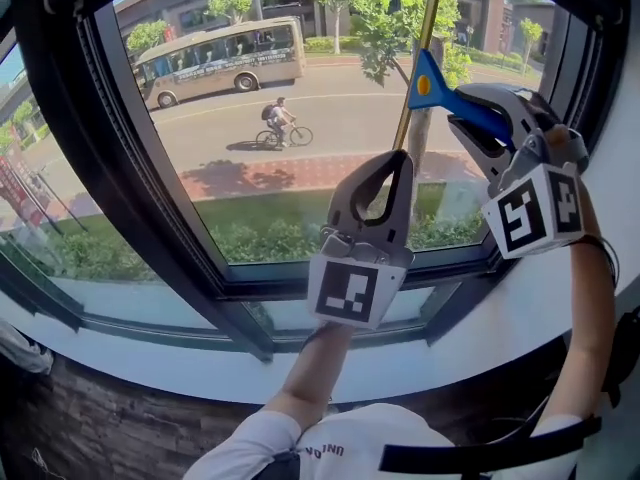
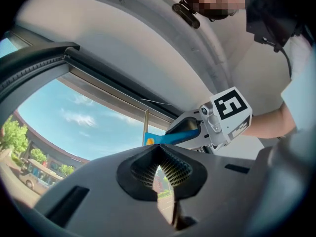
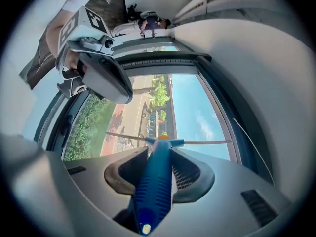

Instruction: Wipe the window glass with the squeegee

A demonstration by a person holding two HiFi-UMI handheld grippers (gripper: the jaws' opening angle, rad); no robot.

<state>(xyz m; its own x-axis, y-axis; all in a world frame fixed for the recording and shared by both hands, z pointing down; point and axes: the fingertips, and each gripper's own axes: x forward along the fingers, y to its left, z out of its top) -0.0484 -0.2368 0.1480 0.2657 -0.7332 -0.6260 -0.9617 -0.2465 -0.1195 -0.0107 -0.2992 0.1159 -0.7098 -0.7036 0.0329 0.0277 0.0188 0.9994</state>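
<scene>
Item one, nearest: my left gripper, grey two-jaw tool, jaws pressed together on nothing; only its own view shows the ribbed pads meeting at the tips

Item two: my right gripper, clamped on the blue-handled squeegee with brass-coloured blade bar; its own view shows the handle lying between the pads, and the head view shows the bar upright before the pane

Item three, farthest: dark-framed window glass, with a beige bus and a cyclist on the street beyond

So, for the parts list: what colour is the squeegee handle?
Blue handle, clearest in the right gripper view.
</scene>
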